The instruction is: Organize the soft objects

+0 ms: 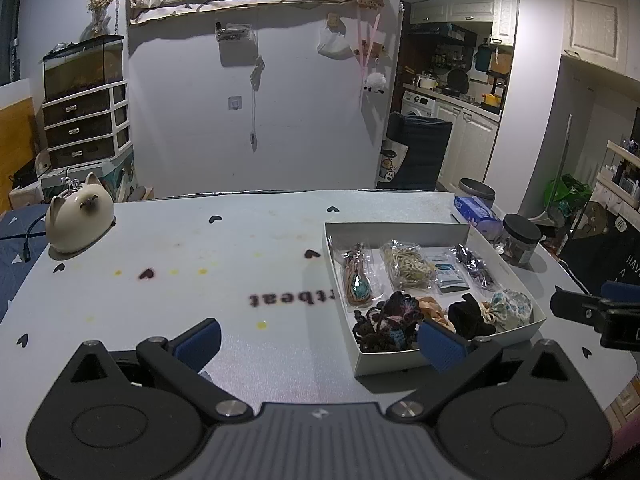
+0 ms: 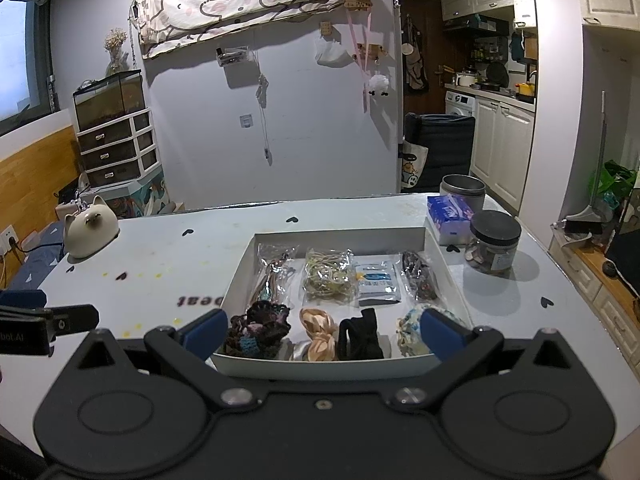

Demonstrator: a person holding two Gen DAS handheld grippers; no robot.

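Both the left gripper (image 1: 320, 338) and right gripper (image 2: 324, 328) hover with fingers spread wide and nothing held, near the white cardboard box (image 2: 340, 234) on the worktop (image 1: 160, 300). The soft hair ties already sit inside it: crocheted dark scrunchie (image 2: 260, 326), satin peach one (image 2: 318, 334), black one (image 2: 360, 338). Any further pick should pinch bunched fabric gently, avoiding the crinkly plastic packets (image 2: 328, 276).

printed word on table (image 1: 292, 299): partly hidden behind box (image 1: 400, 229), only "rtbeat" reads | floral scrunchie (image 2: 408, 330): partly behind a blue finger pad (image 2: 440, 334) | packet contents: too small to tell | right gripper (image 1: 600, 312): cut off by frame edge
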